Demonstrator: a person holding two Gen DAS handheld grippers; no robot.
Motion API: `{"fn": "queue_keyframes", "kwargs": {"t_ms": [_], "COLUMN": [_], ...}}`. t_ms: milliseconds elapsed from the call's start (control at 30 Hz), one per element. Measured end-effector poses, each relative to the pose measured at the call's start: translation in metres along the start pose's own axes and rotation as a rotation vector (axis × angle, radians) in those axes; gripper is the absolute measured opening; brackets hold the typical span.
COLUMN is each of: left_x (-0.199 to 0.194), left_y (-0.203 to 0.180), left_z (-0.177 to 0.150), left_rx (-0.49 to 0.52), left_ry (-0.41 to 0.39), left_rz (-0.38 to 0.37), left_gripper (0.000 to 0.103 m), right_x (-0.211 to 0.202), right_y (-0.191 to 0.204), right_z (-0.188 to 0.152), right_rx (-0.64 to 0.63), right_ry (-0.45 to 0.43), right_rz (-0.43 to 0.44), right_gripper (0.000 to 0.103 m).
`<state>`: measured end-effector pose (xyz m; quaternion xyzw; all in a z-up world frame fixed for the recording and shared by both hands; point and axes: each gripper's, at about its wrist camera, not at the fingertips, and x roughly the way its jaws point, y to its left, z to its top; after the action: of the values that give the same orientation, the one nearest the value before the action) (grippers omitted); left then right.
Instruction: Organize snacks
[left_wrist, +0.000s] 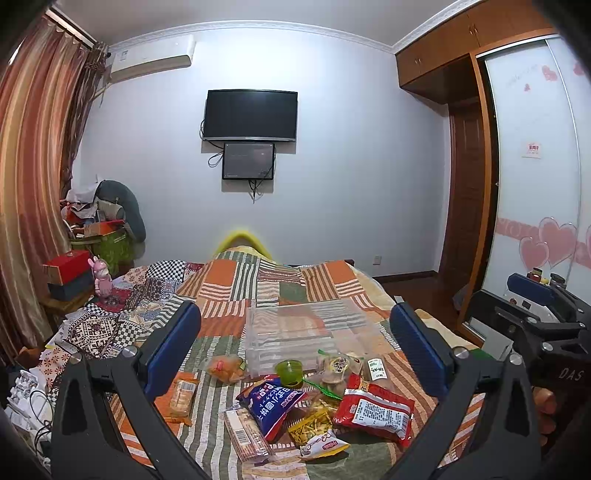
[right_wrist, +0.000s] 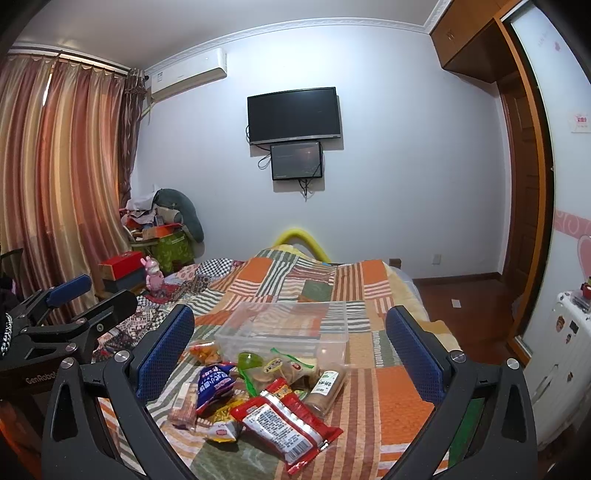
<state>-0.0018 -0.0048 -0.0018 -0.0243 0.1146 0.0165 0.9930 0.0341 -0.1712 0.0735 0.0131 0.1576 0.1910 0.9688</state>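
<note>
A pile of snack packets lies on the patchwork bedspread (left_wrist: 258, 288): a red packet (left_wrist: 375, 408) (right_wrist: 284, 419), a blue packet (left_wrist: 271, 400) (right_wrist: 214, 384), a yellow packet (left_wrist: 314, 428), a green jelly cup (left_wrist: 290, 371) (right_wrist: 248, 360) and several others. A clear plastic box (left_wrist: 295, 332) (right_wrist: 284, 328) stands empty just behind the pile. My left gripper (left_wrist: 295, 350) is open above the pile, holding nothing. My right gripper (right_wrist: 290, 350) is open above the pile, holding nothing. Each gripper shows at the side of the other's view, the right gripper (left_wrist: 535, 306) and the left gripper (right_wrist: 77, 299).
Curtains (left_wrist: 33, 166) and stacked boxes (left_wrist: 70, 273) with a pink toy (left_wrist: 101, 277) stand left of the bed. A TV (left_wrist: 251, 114) hangs on the far wall. A wardrobe (left_wrist: 532, 166) and a white suitcase (right_wrist: 565, 354) are on the right.
</note>
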Motion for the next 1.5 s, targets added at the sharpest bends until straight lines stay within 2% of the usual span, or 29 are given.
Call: {"fn": "queue_keyframes", "kwargs": {"t_ms": [1500], "left_x": [-0.0021], "left_y": [0.0019], "left_z": [0.0005], "left_rx": [0.006], "left_ry": [-0.007], "left_rz": [-0.003], "left_gripper": [0.103], "right_x": [-0.0033], "right_y": [0.0086], "right_z": [0.0022], "right_rx": [-0.021], "right_ry": [-0.015], "right_rz": [0.001], "right_gripper": [0.103]}}
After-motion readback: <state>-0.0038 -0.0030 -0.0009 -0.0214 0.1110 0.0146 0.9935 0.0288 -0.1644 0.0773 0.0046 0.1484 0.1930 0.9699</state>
